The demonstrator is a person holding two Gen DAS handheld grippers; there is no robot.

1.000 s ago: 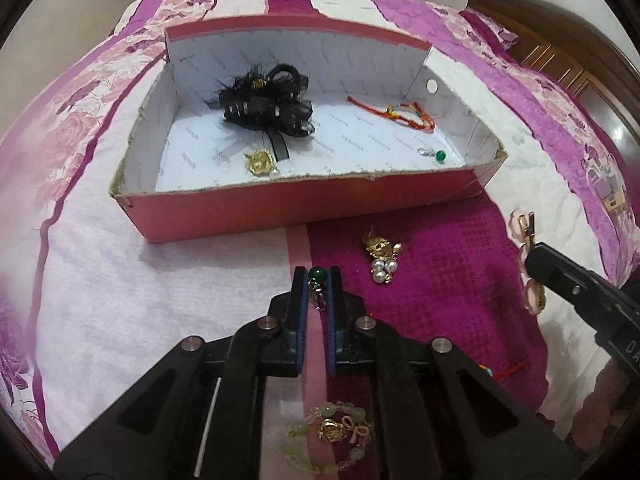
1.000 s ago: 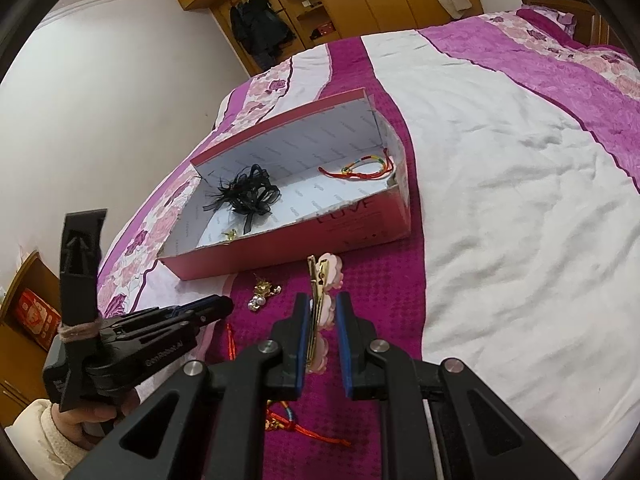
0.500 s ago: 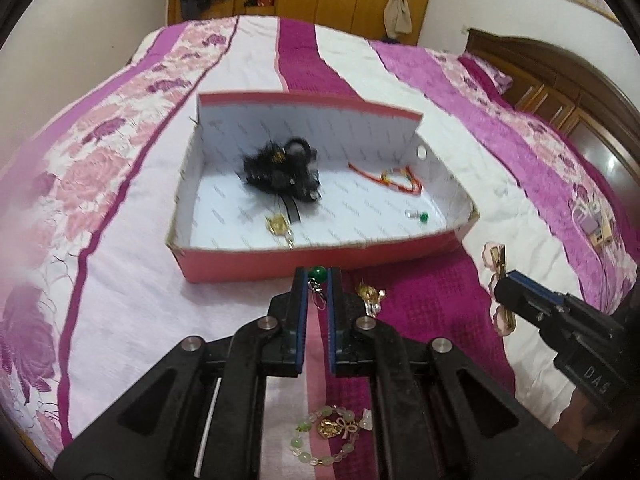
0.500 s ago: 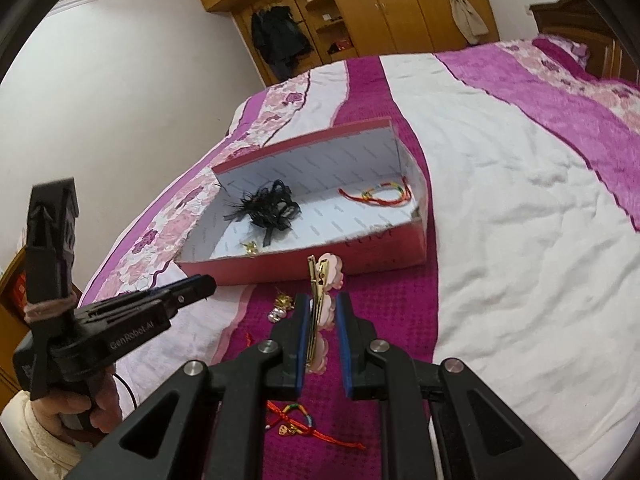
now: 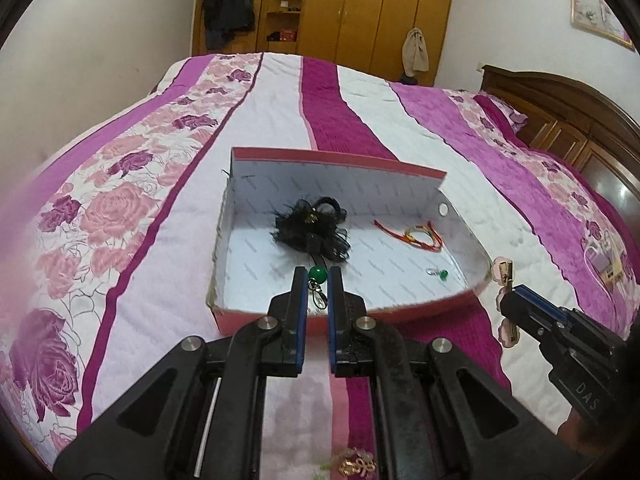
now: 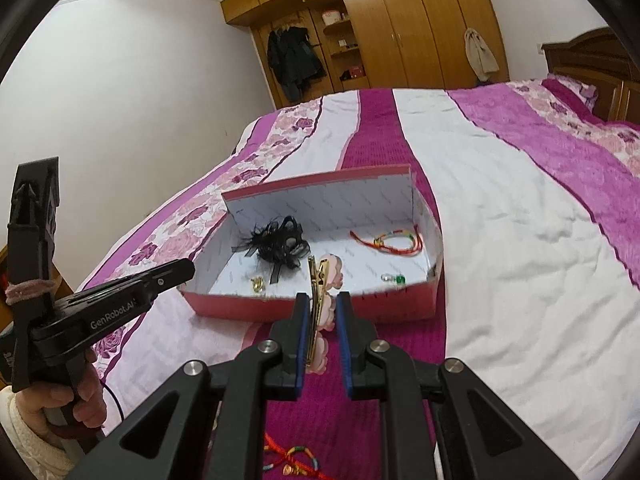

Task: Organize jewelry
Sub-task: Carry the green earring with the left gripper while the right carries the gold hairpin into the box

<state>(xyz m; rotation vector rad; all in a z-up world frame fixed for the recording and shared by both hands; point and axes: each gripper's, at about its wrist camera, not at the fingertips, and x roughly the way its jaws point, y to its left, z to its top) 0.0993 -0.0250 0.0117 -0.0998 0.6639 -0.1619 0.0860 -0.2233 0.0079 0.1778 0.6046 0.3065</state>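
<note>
Left gripper clamps a green bead earring; right gripper pinches a pink hair clip, both held above the near wall of the pink box. Inside already: black hair bow, red cord bracelet, matching earring. A beaded bracelet and a red cord wait on the striped bedspread, wardrobe behind.

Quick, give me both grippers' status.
Left gripper: shut on green bead earring.
Right gripper: shut on pink flower hair clip.
</note>
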